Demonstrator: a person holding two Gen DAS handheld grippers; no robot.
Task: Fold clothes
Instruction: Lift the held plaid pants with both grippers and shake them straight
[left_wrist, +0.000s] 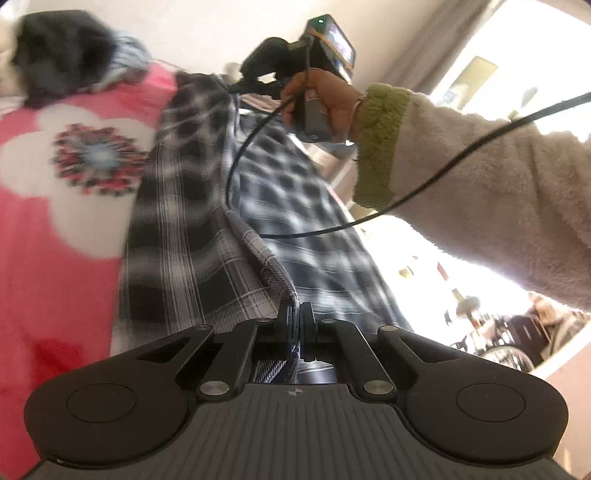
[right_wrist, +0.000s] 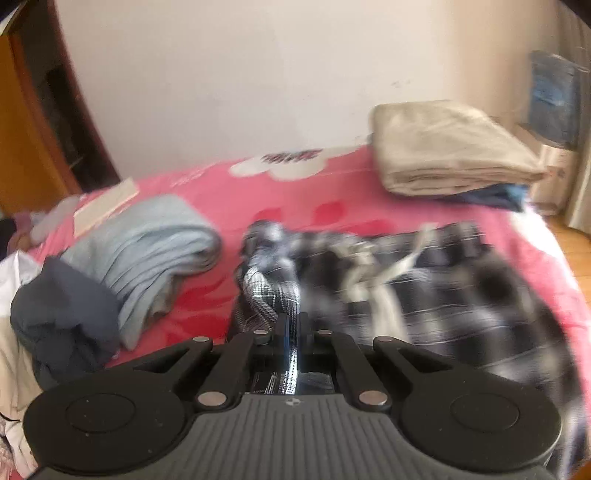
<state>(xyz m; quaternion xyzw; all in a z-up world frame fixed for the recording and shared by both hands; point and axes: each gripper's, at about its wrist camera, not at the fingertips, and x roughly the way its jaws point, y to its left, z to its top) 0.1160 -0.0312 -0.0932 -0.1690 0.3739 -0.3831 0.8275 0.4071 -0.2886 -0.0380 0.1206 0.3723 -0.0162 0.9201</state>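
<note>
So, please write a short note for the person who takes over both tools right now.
Left tool: shut on the plaid shirt.
Right tool: shut on the same shirt.
The shirt is half lifted over the pink bed, not yet folded.
Done: beige pile and blue pile lie folded on the bed.
Left: fold the shirt, then the dark heap.

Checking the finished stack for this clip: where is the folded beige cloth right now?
In the right wrist view, the folded beige cloth sits upper right on the pink bedspread, against the wall, atop a blue garment.
</note>
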